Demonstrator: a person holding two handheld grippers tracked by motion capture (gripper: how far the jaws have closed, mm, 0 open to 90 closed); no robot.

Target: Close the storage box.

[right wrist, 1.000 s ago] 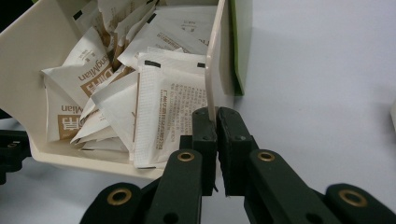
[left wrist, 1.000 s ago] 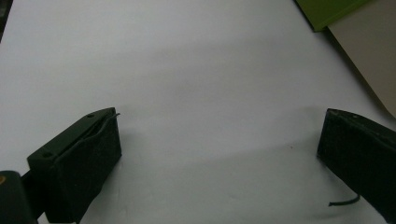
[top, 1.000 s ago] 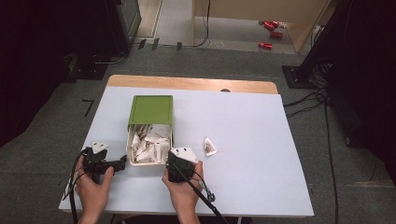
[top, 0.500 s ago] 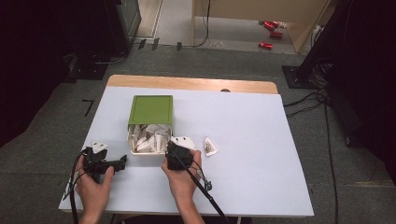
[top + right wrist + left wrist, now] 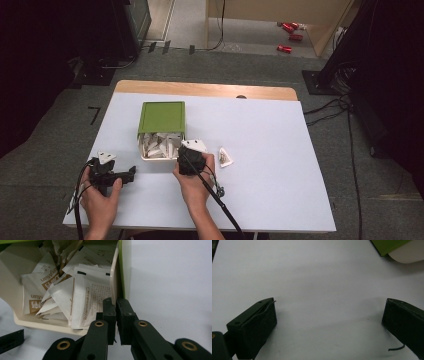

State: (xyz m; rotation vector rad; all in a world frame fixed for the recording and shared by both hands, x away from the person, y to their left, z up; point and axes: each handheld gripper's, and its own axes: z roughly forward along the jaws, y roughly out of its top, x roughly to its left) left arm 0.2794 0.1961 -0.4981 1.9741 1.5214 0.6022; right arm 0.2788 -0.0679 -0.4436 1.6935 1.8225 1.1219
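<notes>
A cream box point(image 5: 145, 156) with a green lid point(image 5: 161, 117) pushed back holds several white and brown packets point(image 5: 159, 145). My right gripper point(image 5: 184, 150) is at its near right corner. In the right gripper view the jaws are pressed together, gripper point(image 5: 116, 302) shut, with the tips against the box's right wall point(image 5: 114, 277) beside the packets point(image 5: 90, 297); nothing shows between them. My left gripper point(image 5: 131, 172) lies low on the table left of the box, open and empty point(image 5: 329, 322). One loose packet point(image 5: 225, 157) lies right of the box.
The white table point(image 5: 280, 150) has free room to the right and at the back. A wooden strip point(image 5: 205, 90) edges its far side. Cables trail from both grippers toward the near edge. A corner of the box point(image 5: 392, 246) shows past the left jaws.
My right gripper has moved forward and left from the bare table to the box's near right corner. The left gripper and the loose packet have stayed put.
</notes>
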